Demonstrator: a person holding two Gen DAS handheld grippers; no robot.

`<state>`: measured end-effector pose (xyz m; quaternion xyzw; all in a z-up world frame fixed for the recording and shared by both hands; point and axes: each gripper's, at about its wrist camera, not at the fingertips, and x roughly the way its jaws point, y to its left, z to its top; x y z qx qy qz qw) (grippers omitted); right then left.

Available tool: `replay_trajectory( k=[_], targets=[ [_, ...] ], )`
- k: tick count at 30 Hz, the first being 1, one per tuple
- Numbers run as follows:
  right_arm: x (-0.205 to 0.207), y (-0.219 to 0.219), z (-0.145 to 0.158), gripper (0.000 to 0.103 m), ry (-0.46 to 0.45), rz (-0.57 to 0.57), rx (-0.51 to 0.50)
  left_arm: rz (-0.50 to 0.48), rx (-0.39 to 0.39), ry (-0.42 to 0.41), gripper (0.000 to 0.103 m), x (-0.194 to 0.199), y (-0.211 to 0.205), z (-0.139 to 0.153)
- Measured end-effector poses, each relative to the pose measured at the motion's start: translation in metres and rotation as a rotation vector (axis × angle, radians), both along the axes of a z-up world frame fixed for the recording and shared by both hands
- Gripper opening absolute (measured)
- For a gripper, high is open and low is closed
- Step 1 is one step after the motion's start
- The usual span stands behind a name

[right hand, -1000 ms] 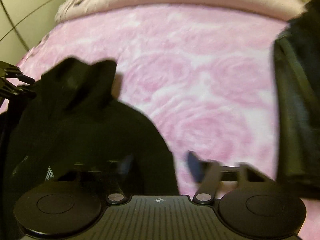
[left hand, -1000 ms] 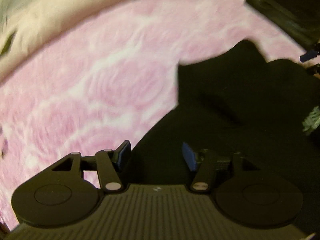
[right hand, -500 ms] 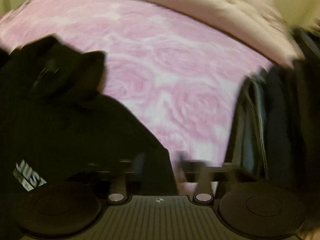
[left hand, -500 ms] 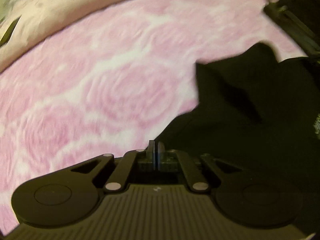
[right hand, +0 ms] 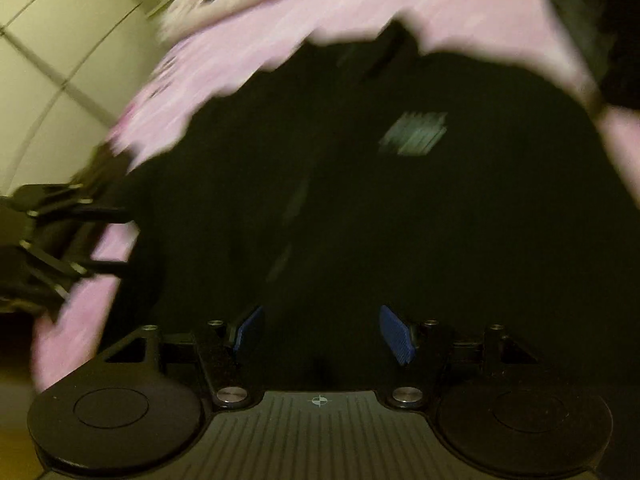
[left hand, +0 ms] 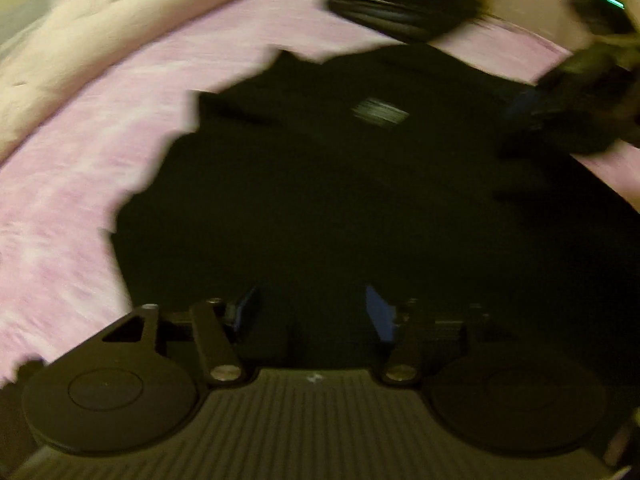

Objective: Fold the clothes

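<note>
Pink rose-patterned bedding (left hand: 76, 184) fills the left of both wrist views, with a pale rumpled duvet (left hand: 80, 36) along the upper left of the left-wrist frame and a cream panelled wall (right hand: 52, 52) at the upper left of the right-wrist frame. Spread across the centre of each heavily blurred view lies a black garment (left hand: 340, 200), a pale printed patch (right hand: 416, 134) on its upper right. The left gripper (left hand: 312, 314) hangs over the near edge of the cloth, its blue-padded tongs apart with nothing between them. The right gripper (right hand: 320, 334) sits likewise at the bottom centre of its frame, tongs apart and empty, over the same dark fabric. At the upper right of the left-wrist frame a dark stack of other clothes (left hand: 400, 8) rests on the bed; whether it is folded cannot be told through the blur. No basket, box or other container shows in either view. The garment's outline is ragged, so it reads as lying loosely, though how many folds it carries is hidden by darkness and motion. By this judgement, the step in hand is a regrasp: the next move calls for each gripper to close on an edge or corner of the black cloth.
</note>
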<state>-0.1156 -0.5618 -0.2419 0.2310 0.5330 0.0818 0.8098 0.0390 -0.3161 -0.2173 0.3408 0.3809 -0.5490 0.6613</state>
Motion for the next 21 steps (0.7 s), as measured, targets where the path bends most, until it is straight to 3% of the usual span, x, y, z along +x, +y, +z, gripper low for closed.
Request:
replay_trajectory(
  k=[4, 6, 7, 14, 18, 21],
  targets=[
    [-0.011, 0.042, -0.018, 0.066, 0.043, 0.072, 0.03, -0.101, -0.004, 0.023, 0.062, -0.085, 0.024, -0.003],
    [-0.004, 0.049, -0.031, 0.007, 0.102, 0.07, 0.038, -0.112, -0.003, 0.002, 0.063, -0.114, 0.03, -0.008],
    [0.002, 0.051, -0.032, 0.002, 0.126, 0.06, 0.033, -0.109, -0.008, -0.01, 0.063, -0.125, 0.031, -0.008],
    [0.048, 0.048, 0.045, 0.002, 0.107, -0.063, 0.231, -0.034, -0.129, -0.07, 0.065, -0.163, 0.027, 0.019],
    [0.082, 0.063, 0.092, 0.002, 0.063, -0.074, 0.33, 0.037, -0.193, -0.15, 0.065, -0.157, 0.026, 0.046],
    [0.109, 0.086, 0.117, 0.002, 0.043, -0.044, 0.383, 0.133, -0.201, -0.248, 0.066, -0.143, 0.035, 0.062]
  ],
)
